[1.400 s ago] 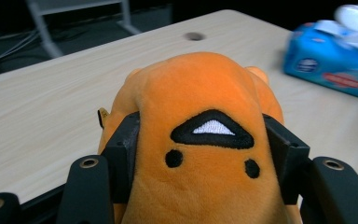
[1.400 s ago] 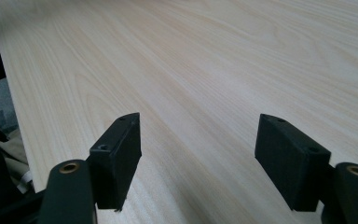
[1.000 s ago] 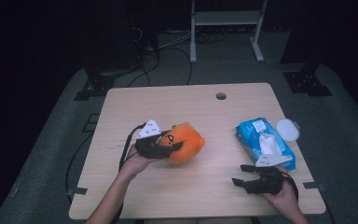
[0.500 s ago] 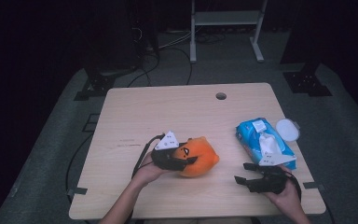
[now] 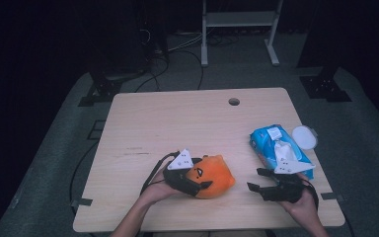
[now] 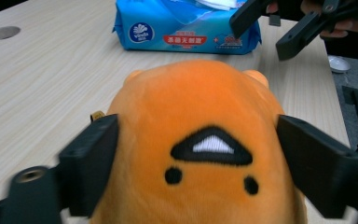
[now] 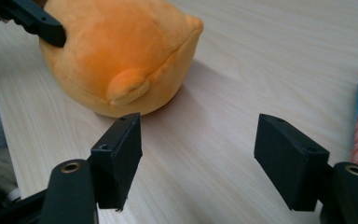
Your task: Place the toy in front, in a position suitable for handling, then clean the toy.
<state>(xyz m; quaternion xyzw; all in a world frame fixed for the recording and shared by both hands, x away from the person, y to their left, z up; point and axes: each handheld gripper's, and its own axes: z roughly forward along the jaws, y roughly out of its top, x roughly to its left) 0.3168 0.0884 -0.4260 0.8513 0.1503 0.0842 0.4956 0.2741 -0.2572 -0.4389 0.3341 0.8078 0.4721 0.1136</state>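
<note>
Orange plush [image 5: 216,176] rests on table, face toward left tool [image 5: 197,185]

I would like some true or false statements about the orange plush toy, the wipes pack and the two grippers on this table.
1. The orange plush toy rests on the wooden table. True.
2. The right gripper holds the toy. False: its jaws stand open with only bare table between them.
3. The left gripper has the toy between its jaws. True; the jaws have just been opening.
4. The blue wipes pack lies at the table's left side. False: it lies at the right side.
5. A round hole sits near the table's far edge. True.
</note>
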